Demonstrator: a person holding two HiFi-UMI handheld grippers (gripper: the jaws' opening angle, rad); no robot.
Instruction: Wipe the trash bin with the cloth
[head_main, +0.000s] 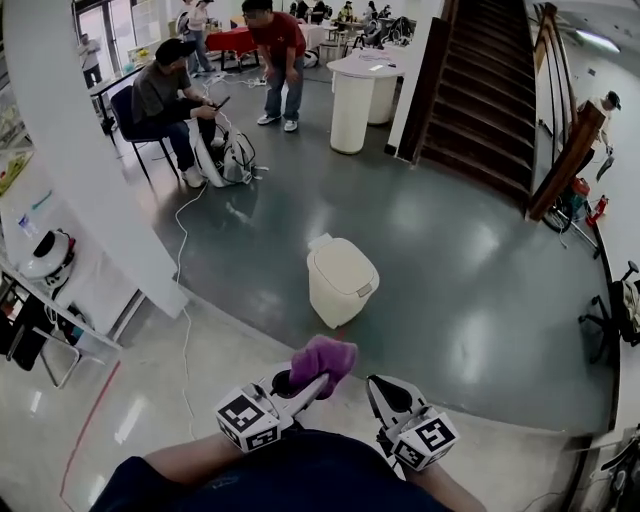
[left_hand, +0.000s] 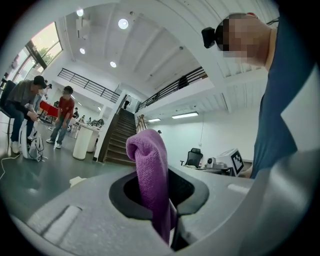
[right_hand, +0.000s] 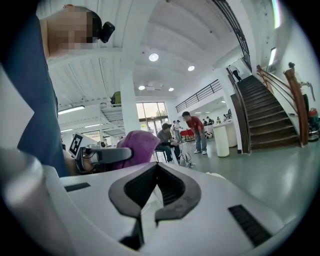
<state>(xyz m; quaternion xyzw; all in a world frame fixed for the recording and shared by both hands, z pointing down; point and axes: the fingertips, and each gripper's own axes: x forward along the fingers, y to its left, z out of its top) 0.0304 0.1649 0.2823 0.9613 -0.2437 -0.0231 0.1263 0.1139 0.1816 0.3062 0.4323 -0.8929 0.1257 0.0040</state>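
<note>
Left claw (head_main: 318, 384) clamped on cloth (head_main: 325, 357), right claw (head_main: 379, 392) closed, empty. Trash bin (head_main: 338, 295) on floor (head_main: 460, 300) at 12 o'clock, well apart. Close in, press cloth flat on lid (head_main: 345, 263), hold grip tight.

Fuzzy terry cloth (head_main: 322, 360); smooth matt plastic trash bin (head_main: 340, 280); glossy grey floor (head_main: 450, 280).
</note>
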